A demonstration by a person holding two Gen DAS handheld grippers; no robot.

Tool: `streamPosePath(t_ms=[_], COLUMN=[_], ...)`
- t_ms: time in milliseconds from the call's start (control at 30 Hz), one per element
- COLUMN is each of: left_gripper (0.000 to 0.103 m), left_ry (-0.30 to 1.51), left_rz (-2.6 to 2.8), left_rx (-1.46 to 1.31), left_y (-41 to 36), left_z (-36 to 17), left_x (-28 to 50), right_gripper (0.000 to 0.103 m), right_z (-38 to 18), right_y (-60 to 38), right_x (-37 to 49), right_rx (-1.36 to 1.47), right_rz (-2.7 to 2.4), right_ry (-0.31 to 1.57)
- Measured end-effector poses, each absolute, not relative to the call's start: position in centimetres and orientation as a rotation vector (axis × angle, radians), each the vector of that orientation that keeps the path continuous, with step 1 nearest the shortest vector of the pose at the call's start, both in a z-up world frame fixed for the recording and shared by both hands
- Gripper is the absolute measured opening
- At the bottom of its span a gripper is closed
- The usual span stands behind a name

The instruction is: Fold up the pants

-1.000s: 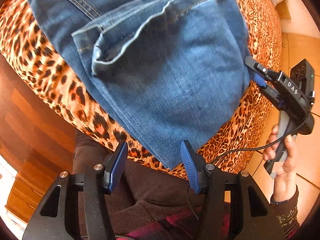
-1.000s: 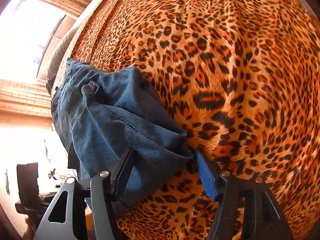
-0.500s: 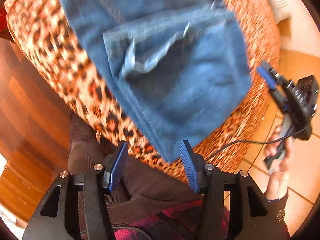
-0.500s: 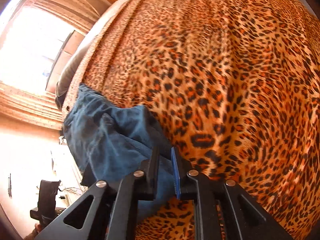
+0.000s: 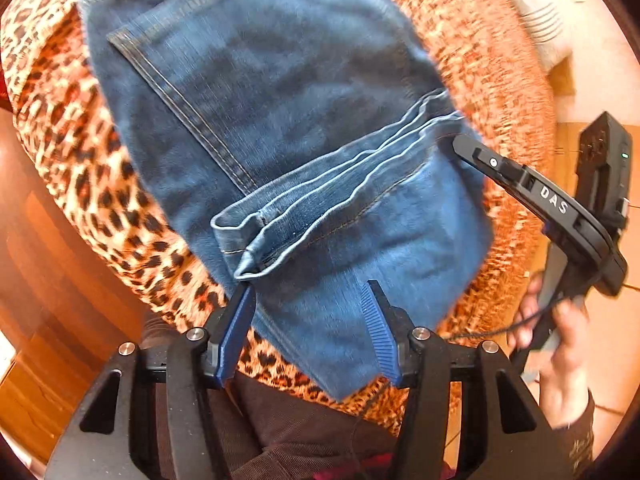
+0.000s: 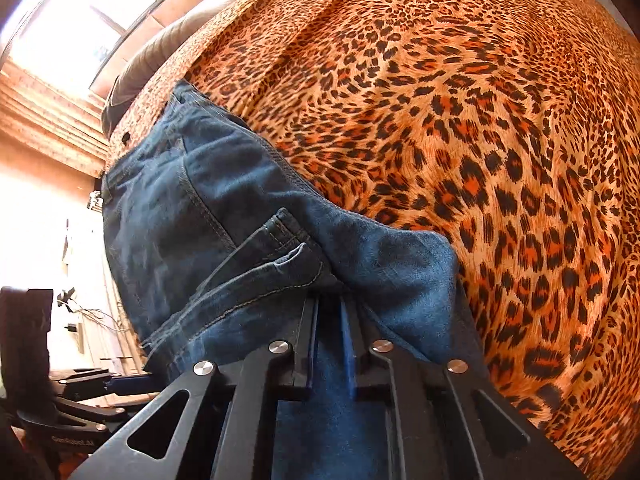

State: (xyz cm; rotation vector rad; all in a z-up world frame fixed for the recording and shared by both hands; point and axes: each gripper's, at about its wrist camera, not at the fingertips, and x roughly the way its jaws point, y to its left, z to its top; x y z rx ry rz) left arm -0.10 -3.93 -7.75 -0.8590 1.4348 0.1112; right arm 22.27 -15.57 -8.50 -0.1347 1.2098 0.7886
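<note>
Right wrist view shows the right gripper pinching the jeans on the leopard bedspread, a bright window at ten o'clock, while the left gripper has its jaws apart.

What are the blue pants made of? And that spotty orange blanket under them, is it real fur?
The pants look like denim: faded blue woven cloth with thick stitched seams and a rolled hem. The spotty blanket looks like printed fabric, not fur: the leopard spots lie flat on smooth cloth, though its exact fibre is hard to tell.
</note>
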Motion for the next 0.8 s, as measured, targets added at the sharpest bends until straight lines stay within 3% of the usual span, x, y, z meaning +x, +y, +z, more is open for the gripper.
streamPosePath(t_ms=[67, 133, 200, 400, 800], left_gripper=[0.054, 0.057, 0.058, 0.065, 0.066], left_ry=[1.386, 1.345, 1.301, 1.168, 1.107], left_rz=[0.116, 0.159, 0.221, 0.24, 0.178], left_rx=[-0.878, -0.931, -1.037, -1.335, -1.503], left_y=[-1.6, 1.8, 6.0, 15.5, 20.4], left_z=[-6.6, -6.2, -6.6, -8.8, -12.6], left_x=[-1.0, -1.4, -1.6, -1.1, 2.2], right_gripper=[0.015, 0.03, 0.053, 0.054, 0.057], right_z=[-6.5, -5.3, -4.6, -4.4, -5.9], right_y=[-15.2, -14.4, -13.3, -7.0, 5.9], right_x=[22.9, 24.1, 25.1, 26.4, 29.5], right_rx=[-0.117, -0.086, -0.056, -0.067, -0.226], right_rz=[0.813, 0.806, 0.796, 0.806, 0.829], right_ry=[1.194, 1.19, 1.192, 1.252, 1.311])
